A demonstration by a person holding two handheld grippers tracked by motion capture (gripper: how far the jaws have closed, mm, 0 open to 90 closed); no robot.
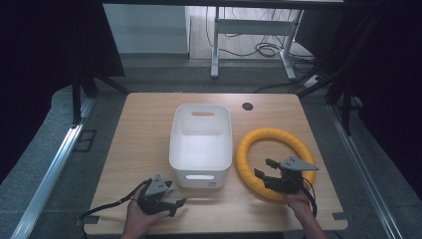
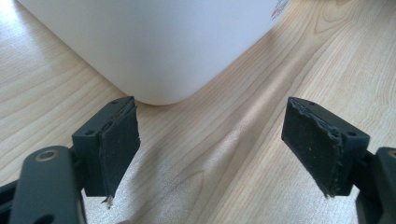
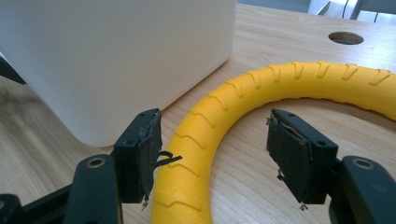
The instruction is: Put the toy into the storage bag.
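Observation:
A yellow ridged ring (image 1: 271, 133) lies flat on the wooden table, right of a white plastic bin (image 1: 172, 144). My right gripper (image 1: 264, 168) straddles the ring's near-left arc. In the right gripper view the ring (image 3: 261, 77) runs up between the jaws of that gripper (image 3: 215, 140); the left pad sits close against it, while a gap shows before the right pad, so it is open. My left gripper (image 1: 175, 193) rests low by the bin's near-left corner. In the left gripper view the jaws of this gripper (image 2: 212, 140) stand wide apart over bare wood, facing the bin's rounded corner (image 2: 154, 42).
The bin (image 3: 116, 56) is empty and has handle slots in its end walls. A round cable hole (image 1: 247, 106) sits in the table behind the ring. Bare tabletop (image 1: 144, 129) stretches left of the bin. Cables trail from both grippers toward the near edge.

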